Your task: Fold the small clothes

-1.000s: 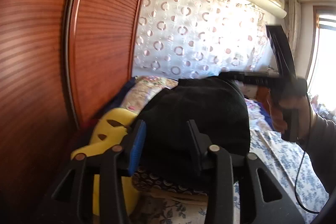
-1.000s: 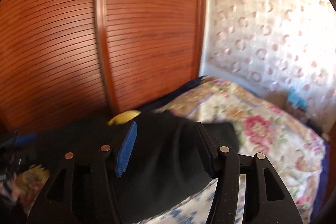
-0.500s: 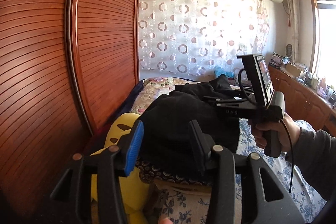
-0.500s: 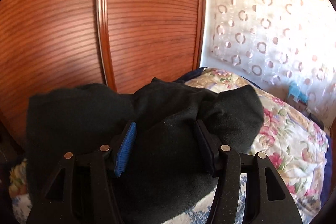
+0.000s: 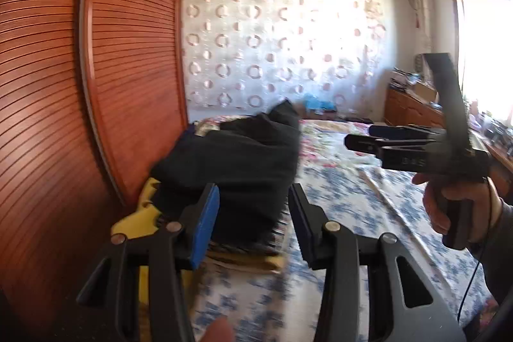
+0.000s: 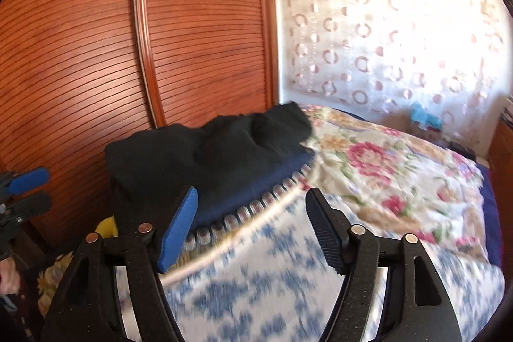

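A black garment (image 5: 243, 156) lies folded in a bundle on a stack of cushions at the bed's left edge; it shows in the right wrist view too (image 6: 205, 149). My left gripper (image 5: 253, 191) sits just short of it, jaws apart. From the right wrist view the left gripper (image 6: 45, 188) is clear of the cloth with nothing between its pads. My right gripper (image 6: 253, 197) is opening, with only bedsheet behind its jaws. A hand holds the right gripper (image 5: 359, 137) to the right of the bundle, apart from it.
A slatted wooden wardrobe (image 5: 134, 69) stands close along the left. A yellow plush toy (image 5: 141, 213) is wedged beside the stack. The bed carries a blue-flowered sheet (image 6: 272, 284) and a pink-flowered quilt (image 6: 378, 165). A wooden cabinet (image 5: 413, 111) lines the right wall.
The right gripper has let go of the black garment, spread its jaws and drawn away to the right. The garment now rests on the stack. The left gripper has pulled back a little.
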